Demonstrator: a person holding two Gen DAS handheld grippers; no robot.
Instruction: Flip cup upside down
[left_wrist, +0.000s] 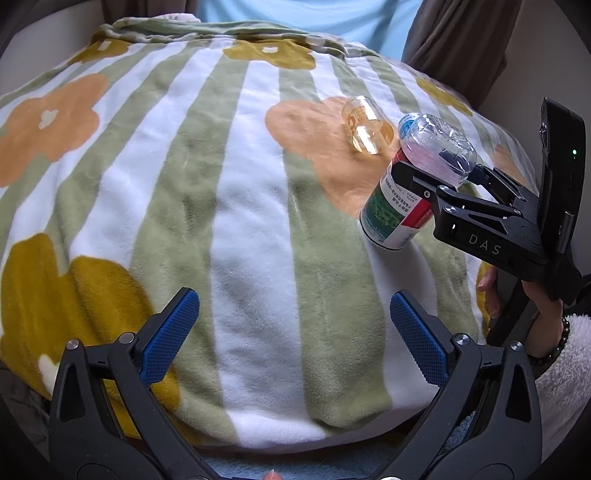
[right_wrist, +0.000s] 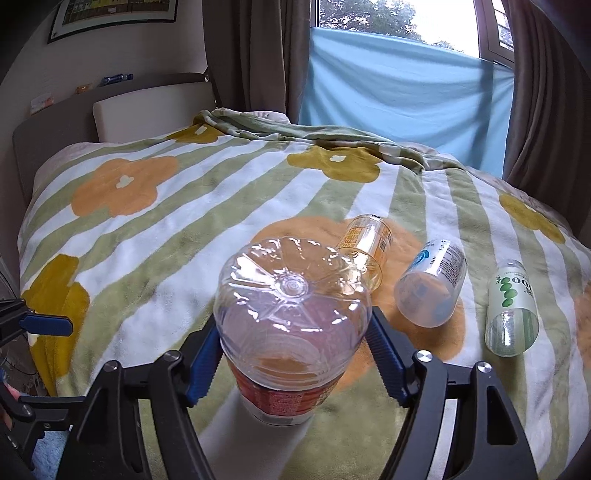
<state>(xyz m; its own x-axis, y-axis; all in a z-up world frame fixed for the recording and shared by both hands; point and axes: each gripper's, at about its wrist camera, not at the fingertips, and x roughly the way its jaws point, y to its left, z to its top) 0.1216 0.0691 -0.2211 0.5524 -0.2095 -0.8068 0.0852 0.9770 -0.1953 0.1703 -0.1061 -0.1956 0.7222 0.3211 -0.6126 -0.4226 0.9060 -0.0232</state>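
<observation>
- Right tool clamped on the cut-bottle cup, blue pads pinching the waist from both sides, just above the red label.
- Cup already turned over in the grip: clear moulded base up and toward the camera, open mouth pointing down at the bed.
- From the left wrist view, same cup caught at a tilt, mouth end lowest and just over the blanket on the right side. Couldn't tell whether the rim was actually touching yet.
- So, flip itself pretty much done, set-down stage in hand by the look of it.
- Left tool spread wide, gripping nothing, hovering over the near edge of the bed, well apart from the cup.
- Further out: an amber cup lying on its side just behind, then a white-labelled one and a green-dotted one also on their sides off to the right.
- Next move probably: straighten to vertical, lower until the rim sits flat, then release gently. Soft fleece, so tipping seemed a real risk on letting go.
</observation>
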